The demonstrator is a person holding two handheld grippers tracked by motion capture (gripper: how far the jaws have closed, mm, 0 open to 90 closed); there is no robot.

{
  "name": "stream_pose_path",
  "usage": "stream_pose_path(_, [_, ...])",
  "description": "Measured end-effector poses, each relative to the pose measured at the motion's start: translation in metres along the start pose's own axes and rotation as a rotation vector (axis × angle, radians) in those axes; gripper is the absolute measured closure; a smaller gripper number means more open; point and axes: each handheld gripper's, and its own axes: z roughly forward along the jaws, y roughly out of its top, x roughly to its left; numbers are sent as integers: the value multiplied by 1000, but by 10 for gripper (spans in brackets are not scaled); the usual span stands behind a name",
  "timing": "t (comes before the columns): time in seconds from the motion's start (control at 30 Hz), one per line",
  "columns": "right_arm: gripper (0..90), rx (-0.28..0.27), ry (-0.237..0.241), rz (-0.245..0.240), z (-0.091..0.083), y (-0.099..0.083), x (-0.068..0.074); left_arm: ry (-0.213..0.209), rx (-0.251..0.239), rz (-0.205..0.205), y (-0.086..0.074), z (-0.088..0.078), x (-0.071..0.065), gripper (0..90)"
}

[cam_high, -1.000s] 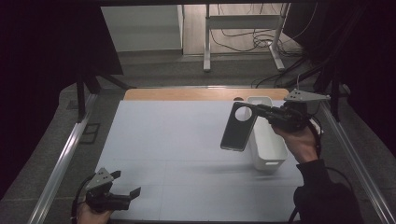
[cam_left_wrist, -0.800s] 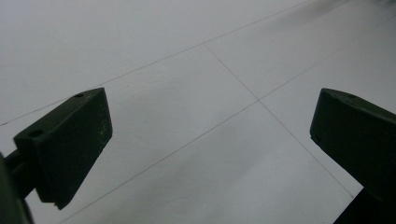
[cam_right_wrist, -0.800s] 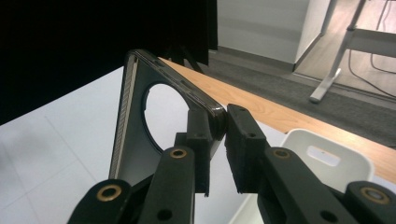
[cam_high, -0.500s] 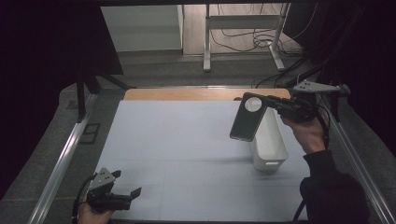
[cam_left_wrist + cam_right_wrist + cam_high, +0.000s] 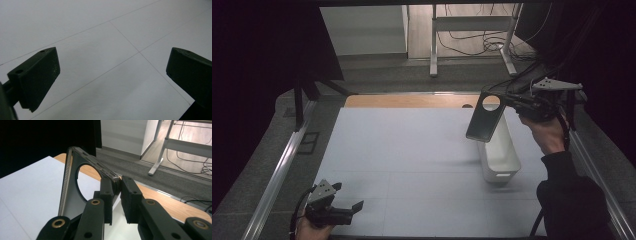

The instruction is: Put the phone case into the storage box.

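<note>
- Right gripper clamped on the edge of a dark phone case, held in the air.
- Case hanging tilted above the far end of a white bin, apart from it; round cutout uppermost.
- Left gripper low over the white mat at the near left, jaws spread, nothing between them; seemingly just above the mat.

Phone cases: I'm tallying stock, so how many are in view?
1. A dark rectangular phone case with a round camera cutout hangs clamped in the right claw above the white plastic bin. The bin's inside is partly hidden, so more could lie there.
</note>
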Motion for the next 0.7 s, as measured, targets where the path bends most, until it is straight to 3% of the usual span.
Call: stream_pose_path(0.7, [796, 11, -74, -24, 8, 1, -40, -6, -1, -15, 0, 0, 2, 0])
